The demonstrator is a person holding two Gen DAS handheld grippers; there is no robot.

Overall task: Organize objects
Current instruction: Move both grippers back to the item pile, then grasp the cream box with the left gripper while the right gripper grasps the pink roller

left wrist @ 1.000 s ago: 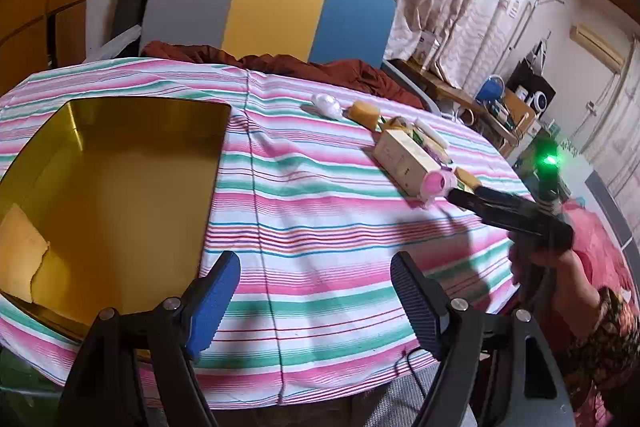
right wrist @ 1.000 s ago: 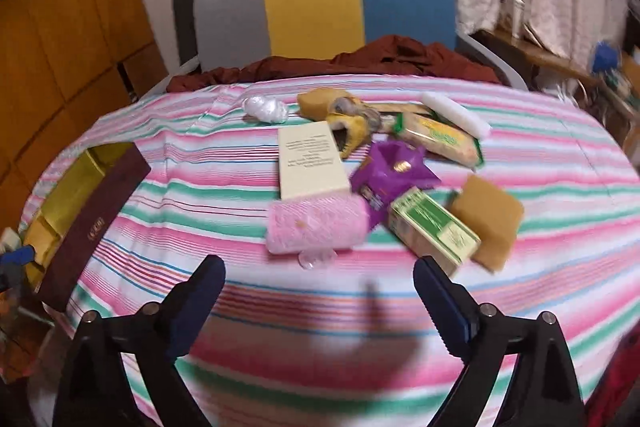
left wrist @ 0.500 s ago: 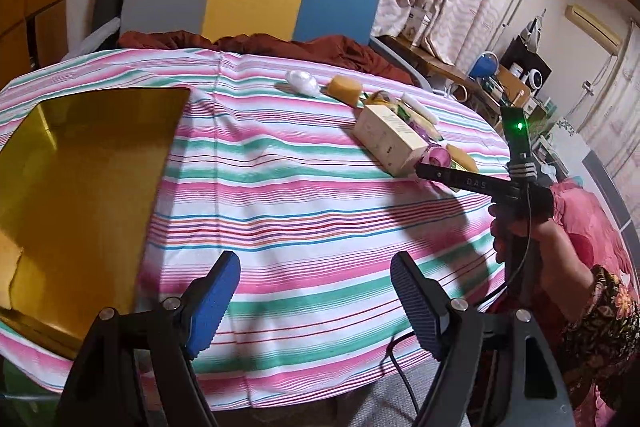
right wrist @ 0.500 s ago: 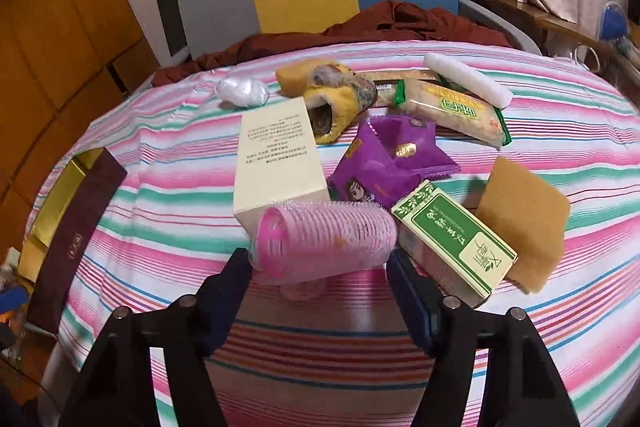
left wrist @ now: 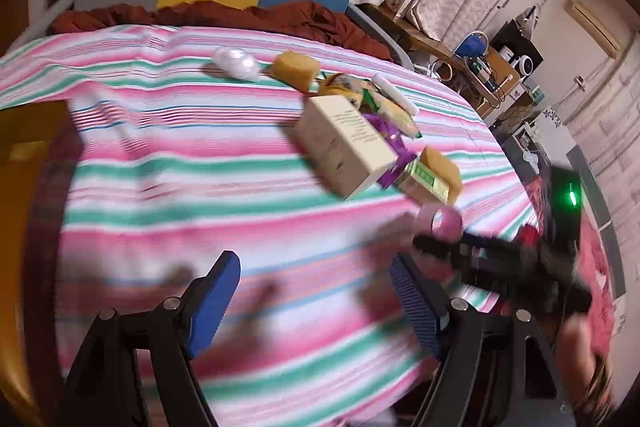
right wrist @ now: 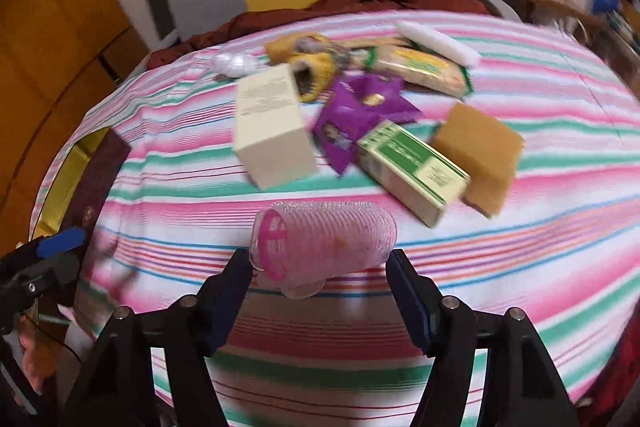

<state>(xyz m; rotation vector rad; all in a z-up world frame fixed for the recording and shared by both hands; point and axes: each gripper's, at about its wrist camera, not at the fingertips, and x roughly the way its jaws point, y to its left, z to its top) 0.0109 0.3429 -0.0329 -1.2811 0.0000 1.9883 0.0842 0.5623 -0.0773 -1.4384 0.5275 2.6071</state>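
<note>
Near cream cardboard box [right wrist: 272, 131] | one pink ribbed plastic hair roller [right wrist: 324, 243] pinched by right gripper [right wrist: 320, 267] | left gripper [left wrist: 316, 291] spread, empty | two tan sponges beyond

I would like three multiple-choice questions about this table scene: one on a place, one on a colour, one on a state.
1. Where is the pink hair roller?
A. between the right gripper fingers
B. inside the gold tin
C. on the chair

2. What colour is the packet beside the cream box?
A. red
B. purple
C. black

3. What does the left gripper hold?
A. a sponge
B. the green box
C. nothing

Answers: 1 A, the roller sits clamped between both pads; 2 B, its wrapper is purple; 3 C, only tablecloth shows between its open fingers.
</note>
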